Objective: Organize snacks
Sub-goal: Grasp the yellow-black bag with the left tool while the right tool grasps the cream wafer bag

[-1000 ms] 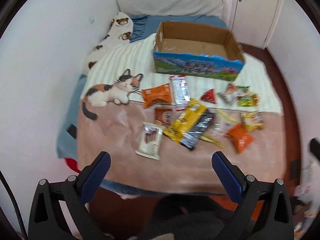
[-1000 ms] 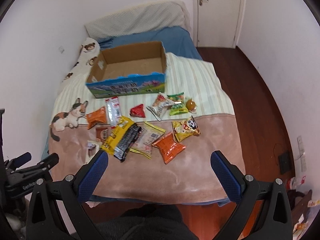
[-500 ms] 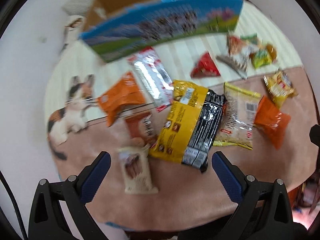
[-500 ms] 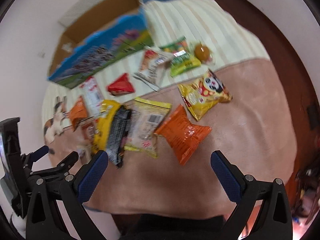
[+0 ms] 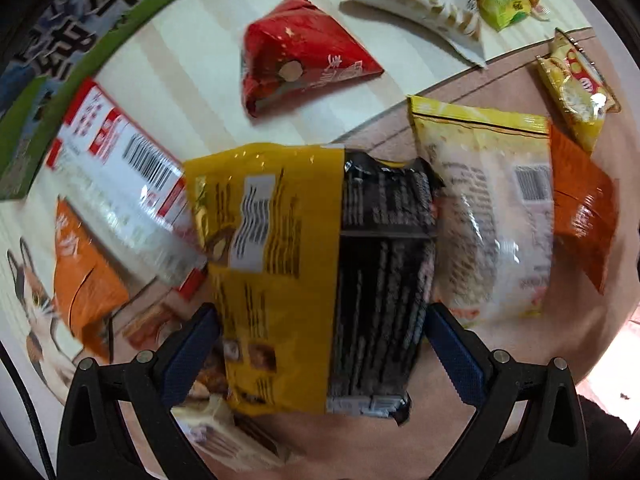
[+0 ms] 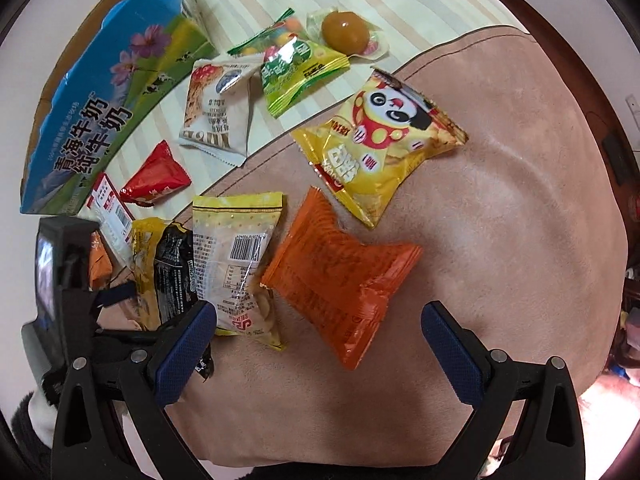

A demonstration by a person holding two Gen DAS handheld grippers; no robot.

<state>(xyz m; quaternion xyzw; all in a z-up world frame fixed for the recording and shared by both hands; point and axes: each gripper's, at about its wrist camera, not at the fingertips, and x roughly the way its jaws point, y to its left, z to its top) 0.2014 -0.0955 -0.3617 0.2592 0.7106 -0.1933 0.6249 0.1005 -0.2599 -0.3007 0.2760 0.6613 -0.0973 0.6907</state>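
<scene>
Jaws spread wide on both tools. Left gripper [image 5: 320, 344]: blue pads flank the yellow-and-black snack packet [image 5: 312, 280], not pinching it. Right gripper [image 6: 320, 344]: over the orange packet [image 6: 340, 280], clear of it.

Surface: bed with a tan blanket [image 6: 500, 200] nearest, a cream striped cover [image 6: 400, 0] beyond; a cat picture [image 5: 28, 292] at the left edge. Dark wooden floor [image 6: 616, 92] at the right.

Container: cardboard box [image 6: 100, 92] printed with flowers and cows, at the far left on the striped cover; its inside is out of sight.

Loose snacks: red triangular pack [image 6: 154, 178], white wrapper [image 6: 216, 112], green packet [image 6: 300, 72], panda packet [image 6: 380, 136], clear yellow-trimmed bag [image 6: 240, 256].
</scene>
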